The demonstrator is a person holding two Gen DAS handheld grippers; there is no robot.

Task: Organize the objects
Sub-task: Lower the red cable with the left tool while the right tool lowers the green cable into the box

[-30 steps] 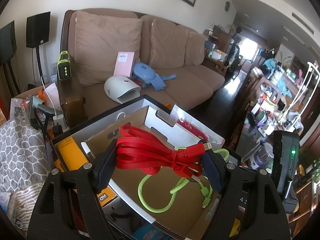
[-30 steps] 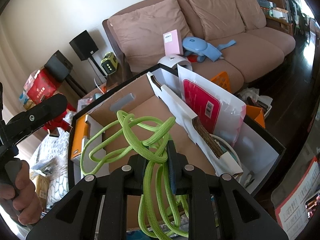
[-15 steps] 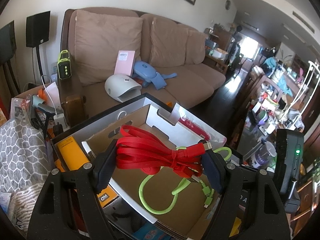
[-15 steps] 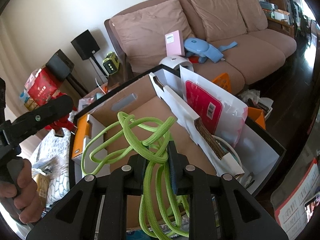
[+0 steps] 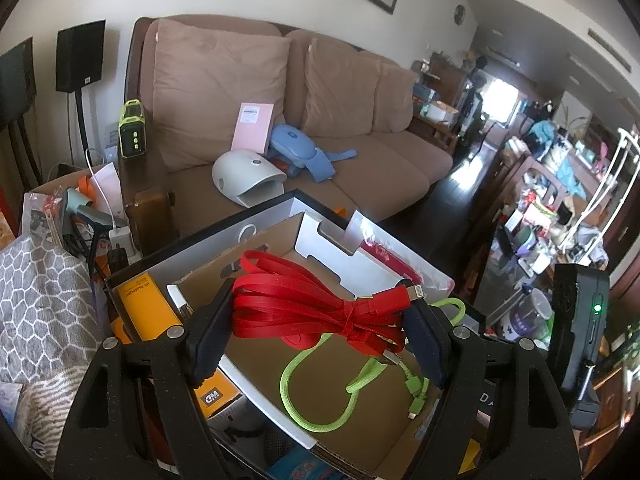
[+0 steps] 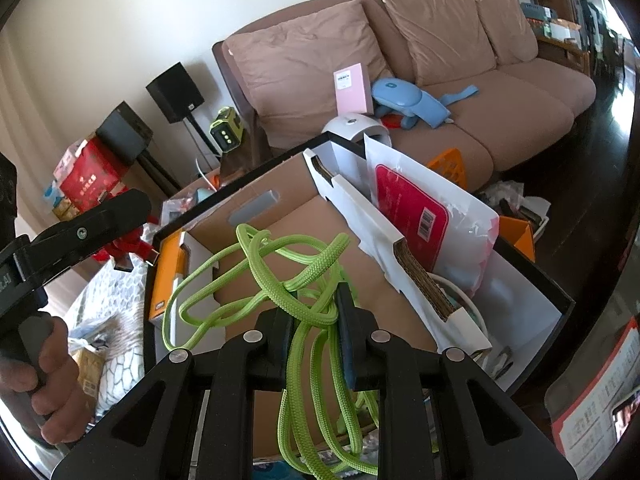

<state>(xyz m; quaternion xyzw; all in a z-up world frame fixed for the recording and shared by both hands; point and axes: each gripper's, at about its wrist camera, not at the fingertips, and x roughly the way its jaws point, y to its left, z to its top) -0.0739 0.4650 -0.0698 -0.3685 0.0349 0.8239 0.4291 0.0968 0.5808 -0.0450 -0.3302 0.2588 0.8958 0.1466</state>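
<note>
Left gripper (image 5: 316, 326) jaws clamped on bundled flat red cable (image 5: 316, 304); right gripper (image 6: 314, 320) jaws clamped on loose braided green cable (image 6: 280, 280), above brown cardboard box (image 6: 404, 252). Risk: trailing green loops snagging box wall, tangling

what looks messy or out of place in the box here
The green cable is a loose tangle, with loops spilling out from the shut right gripper. The red cable in the left gripper is tied neatly.

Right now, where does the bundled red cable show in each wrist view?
Left wrist: red cable at centre, clamped between the left gripper jaws, above the cardboard box.
Right wrist: far left edge, red cable beside the left gripper's finger.
Shared landmark: the white dome device on the sofa.
</note>
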